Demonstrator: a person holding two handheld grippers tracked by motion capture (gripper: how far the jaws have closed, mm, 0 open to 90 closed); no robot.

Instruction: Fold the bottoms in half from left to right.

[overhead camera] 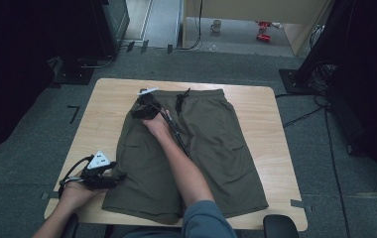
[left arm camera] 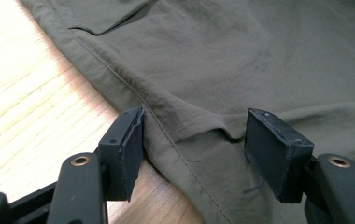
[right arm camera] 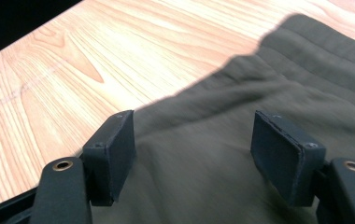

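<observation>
Olive-green shorts lie flat on the wooden table, waistband at the far side. My left gripper rests at the near left leg hem. In the left gripper view the left gripper stands open, its jaws either side of the stitched side seam and a small raised fold of the shorts. My right arm reaches across the shorts to their far left corner, where my right gripper hovers. In the right gripper view the right gripper is open over the shorts' edge near the waistband, nothing pinched.
A black drawstring hangs from the waistband's middle. Bare table lies left of the shorts and along the right edge. Black stands and cables ring the table on the grey floor. A mug sits far back.
</observation>
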